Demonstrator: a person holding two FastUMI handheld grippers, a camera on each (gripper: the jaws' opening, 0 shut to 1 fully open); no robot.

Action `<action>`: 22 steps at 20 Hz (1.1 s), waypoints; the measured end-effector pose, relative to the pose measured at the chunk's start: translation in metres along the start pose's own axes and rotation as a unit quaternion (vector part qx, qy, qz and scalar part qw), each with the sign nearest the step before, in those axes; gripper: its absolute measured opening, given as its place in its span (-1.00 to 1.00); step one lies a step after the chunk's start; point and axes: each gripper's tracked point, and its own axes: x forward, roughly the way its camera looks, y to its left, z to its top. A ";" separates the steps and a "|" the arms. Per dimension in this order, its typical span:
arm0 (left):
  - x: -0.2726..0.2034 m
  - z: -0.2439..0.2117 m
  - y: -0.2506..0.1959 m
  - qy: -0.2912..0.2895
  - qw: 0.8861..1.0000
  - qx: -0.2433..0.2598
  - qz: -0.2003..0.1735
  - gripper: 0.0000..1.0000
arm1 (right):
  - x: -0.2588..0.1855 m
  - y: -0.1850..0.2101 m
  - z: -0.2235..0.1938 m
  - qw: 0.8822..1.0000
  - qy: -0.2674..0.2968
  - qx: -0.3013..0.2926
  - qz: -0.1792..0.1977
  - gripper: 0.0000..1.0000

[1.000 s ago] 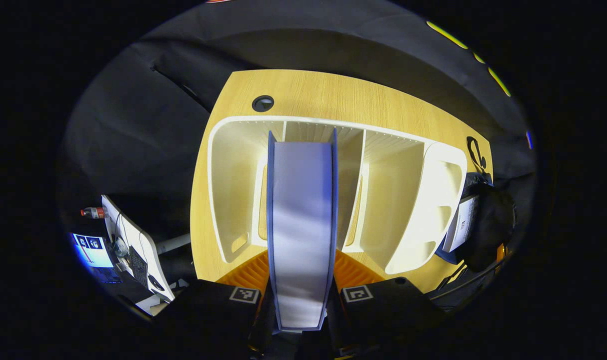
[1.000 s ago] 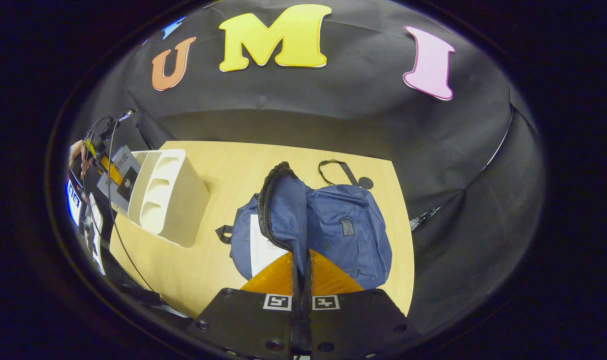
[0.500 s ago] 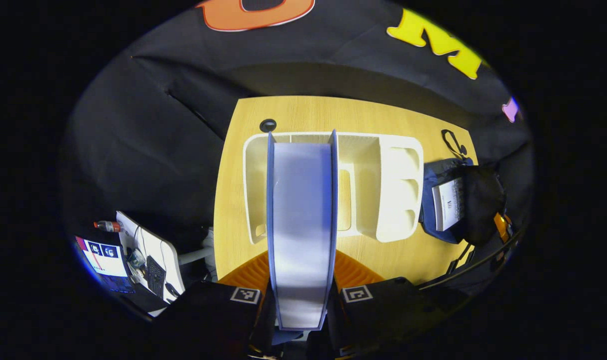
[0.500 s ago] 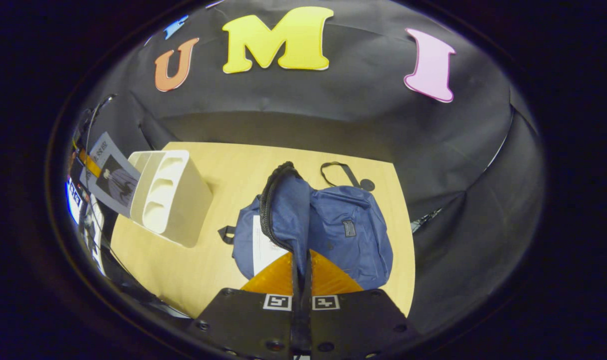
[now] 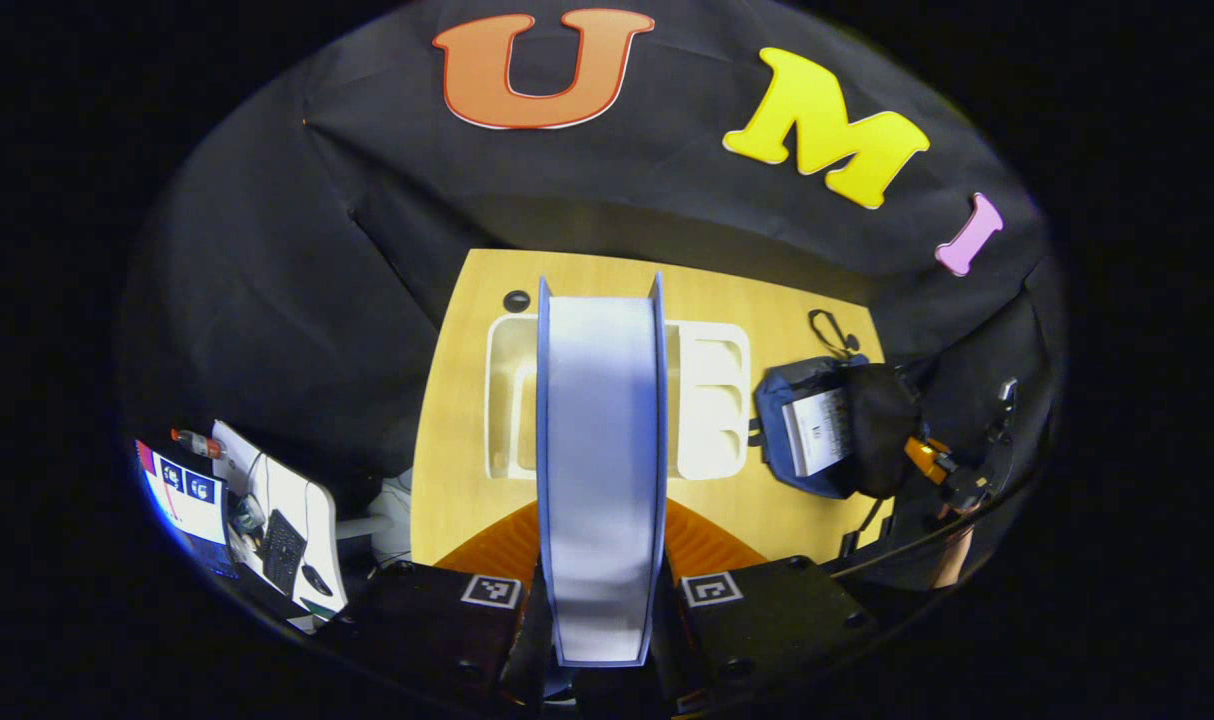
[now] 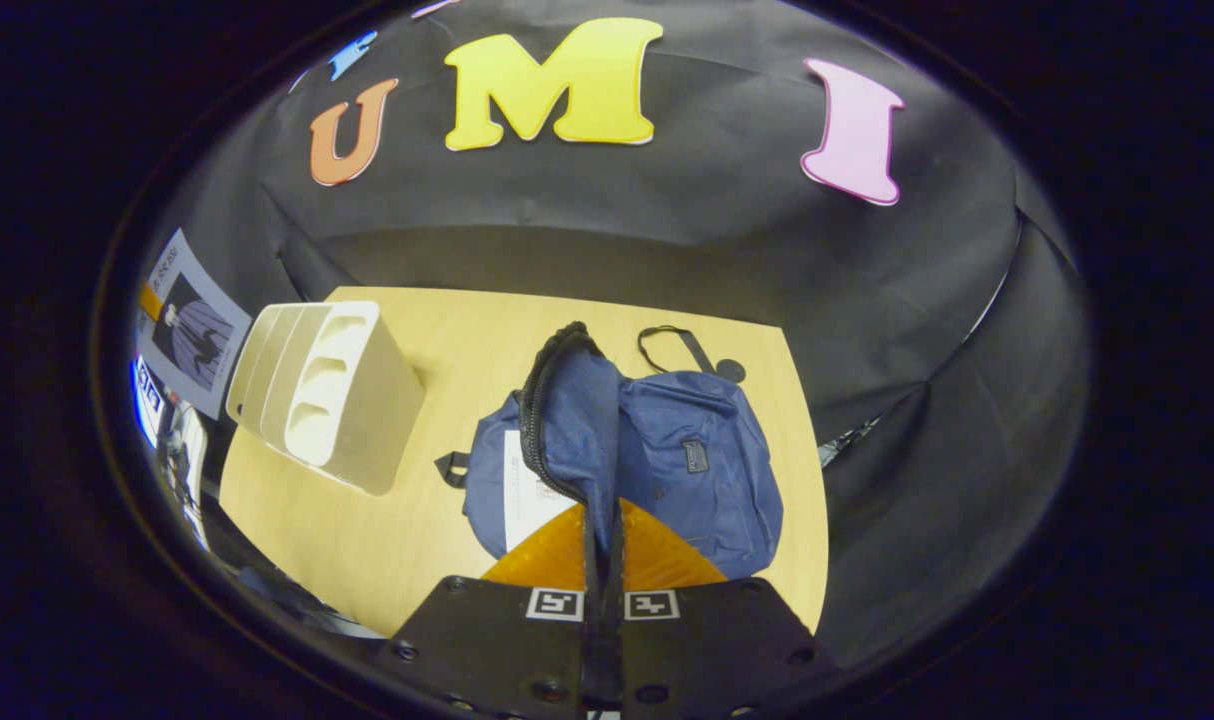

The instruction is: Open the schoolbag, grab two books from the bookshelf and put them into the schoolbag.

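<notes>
Between your left gripper's (image 5: 601, 600) fingers a book (image 5: 600, 470) is clamped edge-on, its pale page block facing the camera, held high above the desk so it can travel clear of the bookshelf (image 5: 712, 400) toward the bag. Your right gripper (image 6: 603, 560) has its fingers pressed together on the schoolbag's flap (image 6: 567, 420), lifting the zippered edge so the mouth stays open; a first book (image 6: 527, 490) lies inside, so by my reading this is the second one on its way. Beyond the flap the schoolbag (image 6: 697, 450) lies flat on the wooden desk (image 6: 467, 330), its loop strap near the far edge, with the white bookshelf well apart to one side. Black cloth closes off the booth behind, and a monitor and keyboard sit on a side table (image 5: 267, 500) below.
</notes>
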 end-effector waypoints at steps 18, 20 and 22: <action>0.067 -0.023 -0.234 -0.016 0.949 -0.079 -0.305 -0.15 | -0.003 -0.019 -0.003 1.000 0.002 0.001 -0.009 -1.00; 0.093 -0.036 -0.255 -0.002 0.945 -0.086 -0.316 -0.15 | -0.003 -0.022 -0.002 1.000 0.005 0.001 -0.011 -1.00; 0.119 -0.052 -0.271 0.010 0.943 -0.096 -0.319 -0.15 | -0.002 -0.027 -0.004 1.000 0.008 0.003 -0.015 -1.00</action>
